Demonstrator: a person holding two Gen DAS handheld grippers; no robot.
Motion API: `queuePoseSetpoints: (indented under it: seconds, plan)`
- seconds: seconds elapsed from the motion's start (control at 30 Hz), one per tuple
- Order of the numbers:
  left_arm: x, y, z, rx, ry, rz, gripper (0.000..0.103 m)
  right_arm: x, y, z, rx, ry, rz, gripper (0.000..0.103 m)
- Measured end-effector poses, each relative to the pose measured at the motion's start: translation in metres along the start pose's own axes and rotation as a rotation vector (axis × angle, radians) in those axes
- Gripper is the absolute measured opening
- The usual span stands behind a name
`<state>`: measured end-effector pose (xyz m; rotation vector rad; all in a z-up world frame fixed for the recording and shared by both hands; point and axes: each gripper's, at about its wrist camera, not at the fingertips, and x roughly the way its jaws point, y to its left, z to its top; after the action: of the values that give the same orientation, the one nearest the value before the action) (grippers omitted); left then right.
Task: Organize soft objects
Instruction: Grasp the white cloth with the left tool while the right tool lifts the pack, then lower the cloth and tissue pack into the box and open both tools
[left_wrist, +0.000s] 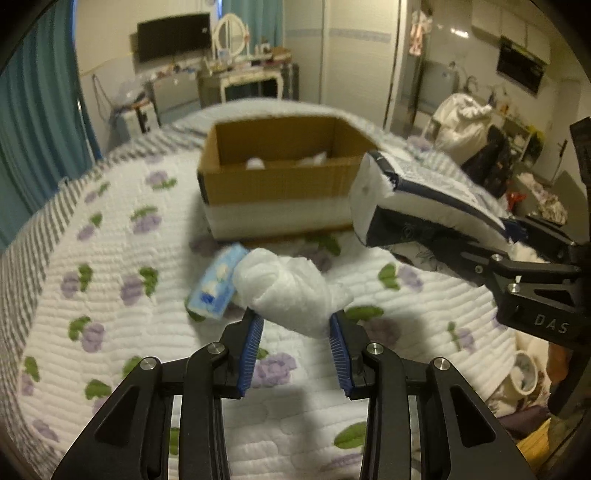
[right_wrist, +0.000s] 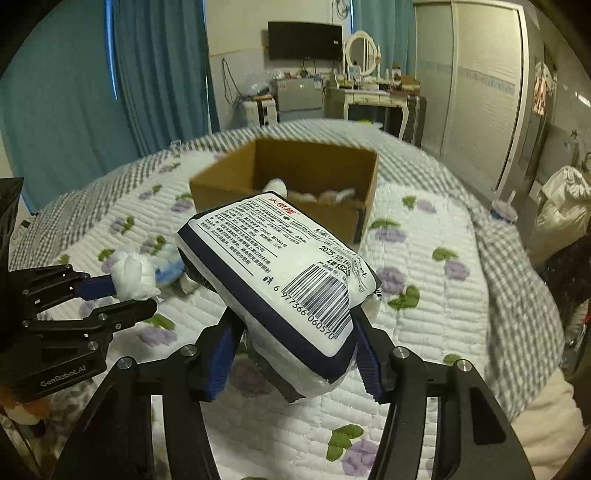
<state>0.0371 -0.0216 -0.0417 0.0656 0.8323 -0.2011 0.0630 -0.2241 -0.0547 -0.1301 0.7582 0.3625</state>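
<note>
Two hand-held grippers clamp: right (right_wrist: 295, 343) tissue pack (right_wrist: 280, 273), left (left_wrist: 295, 332) white bundle (left_wrist: 291, 288).

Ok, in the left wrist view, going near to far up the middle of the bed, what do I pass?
Left gripper → white plastic-wrapped bundle between its fingers → blue tissue pack lying on the quilt → open cardboard box → dressing table against the far wall.

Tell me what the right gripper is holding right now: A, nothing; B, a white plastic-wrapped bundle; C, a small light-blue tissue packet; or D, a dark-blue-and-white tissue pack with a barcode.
D: the right gripper is clamped on the dark-blue-and-white tissue pack, barcode facing up, raised in front of the cardboard box; the white plastic-wrapped bundle sits between the left gripper fingers instead, beside the light-blue tissue packet on the quilt.
</note>
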Motion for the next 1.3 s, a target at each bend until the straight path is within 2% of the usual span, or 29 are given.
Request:
queuePoseSetpoints:
  seconds: [0.23, 0.5, 0.67, 0.87, 1.07, 1.3]
  plan:
    - [-0.033, 0.011, 0.037, 0.012, -0.112, 0.003, 0.035, -0.037, 0.006, 0.038, -0.014, -0.098, -0.018, 0.057]
    - [-0.026, 0.028, 0.085, 0.010, -0.189, 0.020, 0.035, -0.040, -0.003, 0.096, -0.007, -0.172, -0.033, 0.057]
    - [-0.001, 0.034, 0.116, 0.008, -0.192, 0.034, 0.035, -0.012, -0.013, 0.132, 0.005, -0.169, -0.035, 0.057]
    - [0.053, 0.046, 0.149, 0.004, -0.161, 0.058, 0.035, 0.044, -0.021, 0.166, 0.015, -0.125, -0.025, 0.057]
    - [0.104, 0.050, 0.155, 0.022, -0.126, 0.064, 0.035, 0.107, -0.032, 0.174, 0.027, -0.059, 0.000, 0.057]
    - [0.135, 0.046, 0.153, 0.024, -0.075, 0.059, 0.035, 0.158, -0.048, 0.162, 0.040, 0.014, 0.018, 0.057]
